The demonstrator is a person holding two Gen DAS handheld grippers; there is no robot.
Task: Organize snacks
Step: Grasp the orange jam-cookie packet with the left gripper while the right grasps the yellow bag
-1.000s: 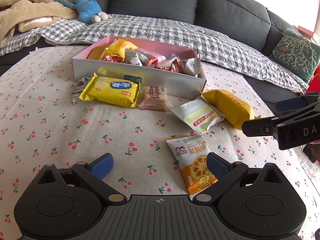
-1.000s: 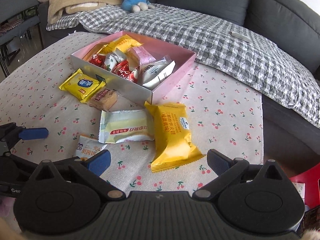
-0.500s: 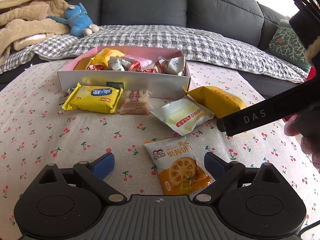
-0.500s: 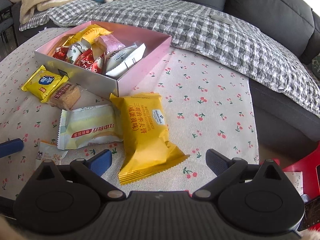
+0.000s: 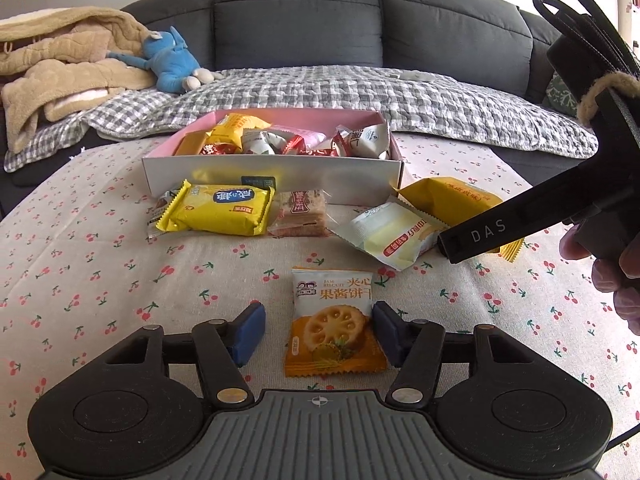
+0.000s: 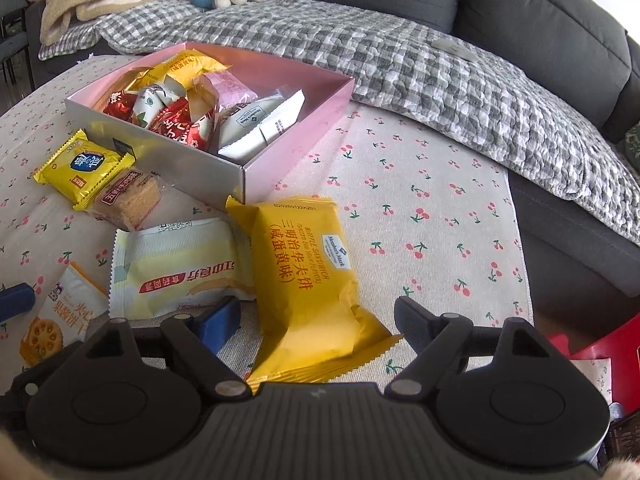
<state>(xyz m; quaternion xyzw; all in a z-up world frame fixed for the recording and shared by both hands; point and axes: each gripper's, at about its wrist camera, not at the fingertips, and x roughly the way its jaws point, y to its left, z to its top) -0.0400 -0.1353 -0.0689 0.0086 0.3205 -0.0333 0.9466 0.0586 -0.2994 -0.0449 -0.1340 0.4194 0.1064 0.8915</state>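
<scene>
Glossy plastic wrappers cover the biscuit packet (image 5: 334, 320) and waffle packet (image 6: 308, 276). The box (image 5: 272, 178) at twelve o'clock looks like smooth card. The tablecloth (image 5: 100, 280) is matt woven cloth.

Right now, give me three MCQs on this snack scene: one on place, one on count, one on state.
1. Where does the jam biscuit packet lie?
A. in the pink box
B. on the cherry-print cloth, between the left tool's fingers
C. on the sofa

2. How many snack packets lie on the cloth outside the pink box?
A. two
B. four
C. at least five

3. What sits between the fingers of the right tool?
A. the yellow waffle sandwich packet
B. the blue plush toy
C. nothing

Key: 1 B, the left tool brackets it while closing. 2 C, five show whole, with another partly hidden. 3 A, it lies between the closing fingers, not yet pinched.
</scene>
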